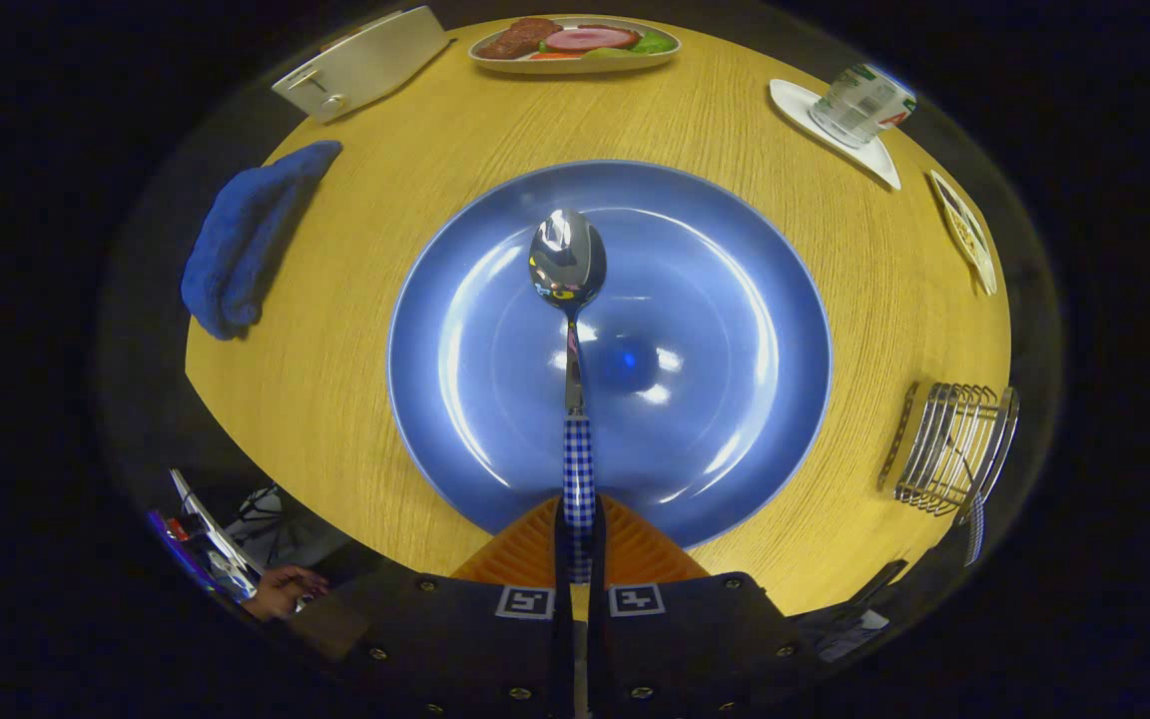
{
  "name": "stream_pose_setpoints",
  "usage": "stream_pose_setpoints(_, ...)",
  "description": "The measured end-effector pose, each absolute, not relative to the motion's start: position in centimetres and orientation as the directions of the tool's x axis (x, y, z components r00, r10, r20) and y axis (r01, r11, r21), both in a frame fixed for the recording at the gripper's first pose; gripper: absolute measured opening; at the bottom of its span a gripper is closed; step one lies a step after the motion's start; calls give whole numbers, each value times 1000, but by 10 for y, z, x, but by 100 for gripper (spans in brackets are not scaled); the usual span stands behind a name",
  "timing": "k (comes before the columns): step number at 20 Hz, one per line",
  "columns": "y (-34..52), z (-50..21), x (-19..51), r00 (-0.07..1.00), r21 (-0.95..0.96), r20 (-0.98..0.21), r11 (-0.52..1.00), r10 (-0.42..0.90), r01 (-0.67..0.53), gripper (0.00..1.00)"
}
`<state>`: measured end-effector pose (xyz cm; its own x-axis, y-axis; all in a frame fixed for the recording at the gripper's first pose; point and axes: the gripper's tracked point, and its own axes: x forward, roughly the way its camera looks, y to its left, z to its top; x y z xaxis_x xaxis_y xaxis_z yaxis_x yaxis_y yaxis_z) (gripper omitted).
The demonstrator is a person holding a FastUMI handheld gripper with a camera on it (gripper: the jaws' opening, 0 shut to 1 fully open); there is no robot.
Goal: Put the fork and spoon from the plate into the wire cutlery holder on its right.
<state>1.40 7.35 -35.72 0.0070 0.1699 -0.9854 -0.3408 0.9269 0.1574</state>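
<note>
The wooden tabletop [355, 330] carries a wide blue plate [715, 330] at its middle. A blue cloth [241, 245] lies to the plate's left, and the wire cutlery holder [954, 449] stands to its right, a checked handle hanging at its near side, though what it belongs to is hard to make out. The tongs [580, 539] reach forward level over the plate's near rim, clamped together on the checked handle of the spoon [568, 262], whose bowl points straight ahead above the plate's centre.
</note>
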Motion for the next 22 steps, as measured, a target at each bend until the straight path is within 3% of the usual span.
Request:
stream_pose_setpoints(10,18,-323,19,-23,80,-997,885,79,-458,6)
stream_pose_setpoints(15,-40,-292,19,20,27,-999,893,40,-450,6)
stream_pose_setpoints(22,-98,-270,-4,-43,49,-998,915,34,-401,5)
